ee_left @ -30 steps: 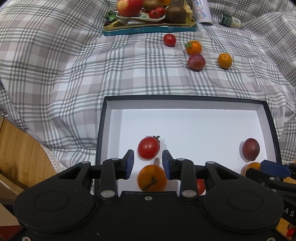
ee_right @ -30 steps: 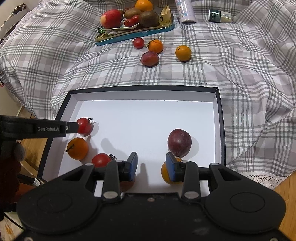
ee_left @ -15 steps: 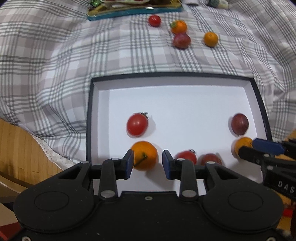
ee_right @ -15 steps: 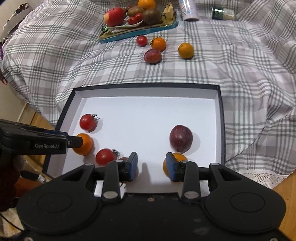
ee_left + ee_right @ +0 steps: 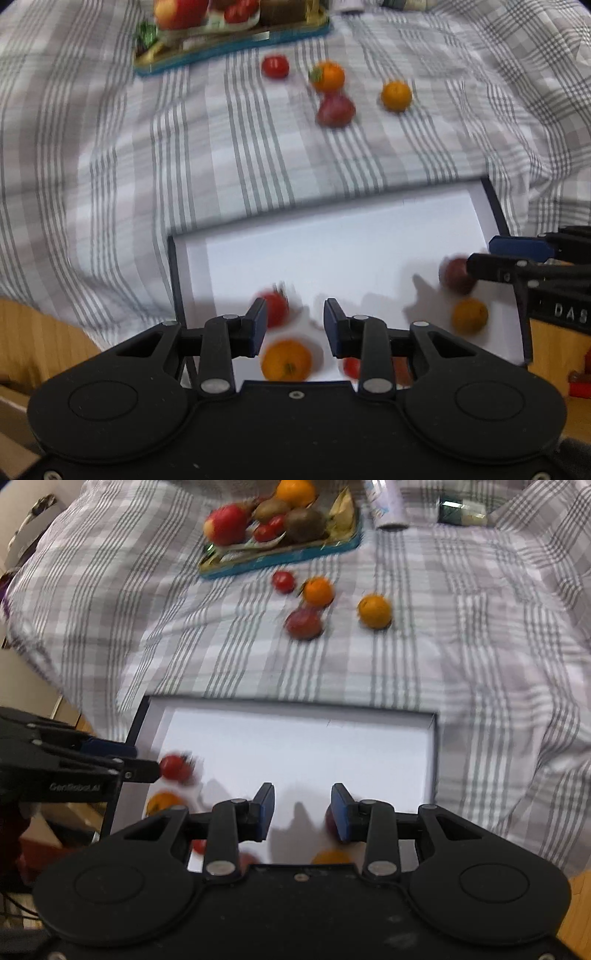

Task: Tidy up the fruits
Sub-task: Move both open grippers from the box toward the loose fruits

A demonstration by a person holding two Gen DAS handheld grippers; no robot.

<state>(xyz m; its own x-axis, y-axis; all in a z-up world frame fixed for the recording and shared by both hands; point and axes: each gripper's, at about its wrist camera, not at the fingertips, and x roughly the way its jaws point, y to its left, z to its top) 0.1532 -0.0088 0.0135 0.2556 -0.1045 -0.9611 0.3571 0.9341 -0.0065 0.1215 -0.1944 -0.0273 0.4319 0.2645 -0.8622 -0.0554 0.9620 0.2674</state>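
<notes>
A white box with a dark rim (image 5: 177, 280) (image 5: 434, 757) lies on the checked bedspread. In it are a tomato (image 5: 275, 308), an orange (image 5: 286, 360), a plum (image 5: 456, 275) and a second orange (image 5: 469, 314). My left gripper (image 5: 295, 308) hovers over the box's near left part, shut, with nothing between its fingers. My right gripper (image 5: 303, 794) hovers over the near right part, shut and empty too. Farther back on the cloth lie a loose tomato (image 5: 283, 581), an orange (image 5: 317, 590), a plum (image 5: 303, 623) and another orange (image 5: 375, 611).
A teal tray (image 5: 280, 557) piled with an apple, kiwis and small tomatoes sits at the back. A white tube (image 5: 386, 506) and a small bottle (image 5: 461, 509) lie right of it. Wooden floor shows beyond the bed's near edge at both lower corners.
Both grippers rose and tipped up toward the far side, so the box slid lower in both views and the loose fruits came nearer to centre. Jaws kept the same gap.
</notes>
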